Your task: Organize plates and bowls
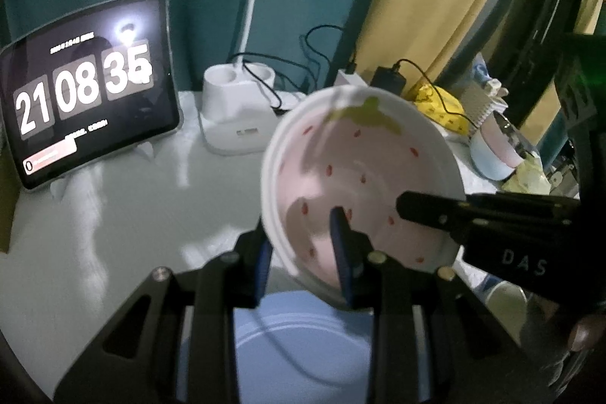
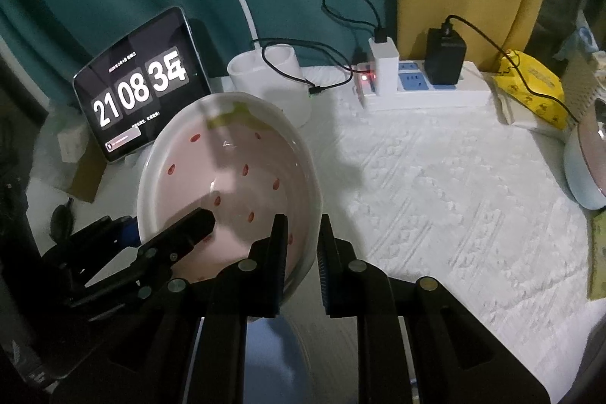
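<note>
Teal curtains are hanging behind the desk [image 2: 435, 177]. Both grippers, left [image 1: 303, 252] and right [image 2: 301, 252], are pinching the strawberry bowl [image 2: 227, 184] in closed jaws, above a blue plate [image 1: 303, 339]. Another bowl [image 2: 587, 169] is waiting far right.

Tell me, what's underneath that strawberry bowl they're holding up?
Below the strawberry bowl, held by both the left gripper and right gripper, part of a pale blue plate shows; the bowl and grippers hide its remainder.

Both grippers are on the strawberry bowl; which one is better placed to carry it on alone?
Probably the left gripper: its fingers straddle the bowl rim, one well inside. The right gripper also straddles the rim, with no clear edge.
</note>
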The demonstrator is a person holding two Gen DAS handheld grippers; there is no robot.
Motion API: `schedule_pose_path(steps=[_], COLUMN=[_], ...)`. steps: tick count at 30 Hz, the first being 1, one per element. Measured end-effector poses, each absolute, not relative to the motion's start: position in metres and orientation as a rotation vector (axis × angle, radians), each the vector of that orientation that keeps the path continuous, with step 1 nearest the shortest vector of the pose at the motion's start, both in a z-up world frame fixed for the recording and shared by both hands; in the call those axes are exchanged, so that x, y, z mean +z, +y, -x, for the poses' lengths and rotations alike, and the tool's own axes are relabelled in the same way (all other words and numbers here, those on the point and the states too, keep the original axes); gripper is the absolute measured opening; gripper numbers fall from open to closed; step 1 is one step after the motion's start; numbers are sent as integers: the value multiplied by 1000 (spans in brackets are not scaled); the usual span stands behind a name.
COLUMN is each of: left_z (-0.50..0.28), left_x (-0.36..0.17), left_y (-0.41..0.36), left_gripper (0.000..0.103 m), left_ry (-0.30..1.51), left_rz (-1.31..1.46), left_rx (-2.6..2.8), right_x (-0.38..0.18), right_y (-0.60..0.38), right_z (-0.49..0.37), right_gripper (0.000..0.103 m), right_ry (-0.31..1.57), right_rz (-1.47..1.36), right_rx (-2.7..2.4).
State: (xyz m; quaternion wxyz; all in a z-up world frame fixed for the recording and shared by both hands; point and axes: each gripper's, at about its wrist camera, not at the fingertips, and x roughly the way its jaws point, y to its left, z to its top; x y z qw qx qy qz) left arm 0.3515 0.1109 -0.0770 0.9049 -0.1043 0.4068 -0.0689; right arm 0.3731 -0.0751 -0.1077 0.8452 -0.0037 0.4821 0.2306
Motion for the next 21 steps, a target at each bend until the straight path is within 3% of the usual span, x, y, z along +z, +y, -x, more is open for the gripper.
schedule_pose_path(steps=[21], left_z=[-316], left_x=[-44], left_y=[60], left_gripper=[30], left_ry=[791], left_rz=[153], left_rx=[-185], right_x=[-82], right_y=[-130], right_z=[-331], right_gripper=[17], right_ry=[946], right_rz=[-47], right_rx=[473])
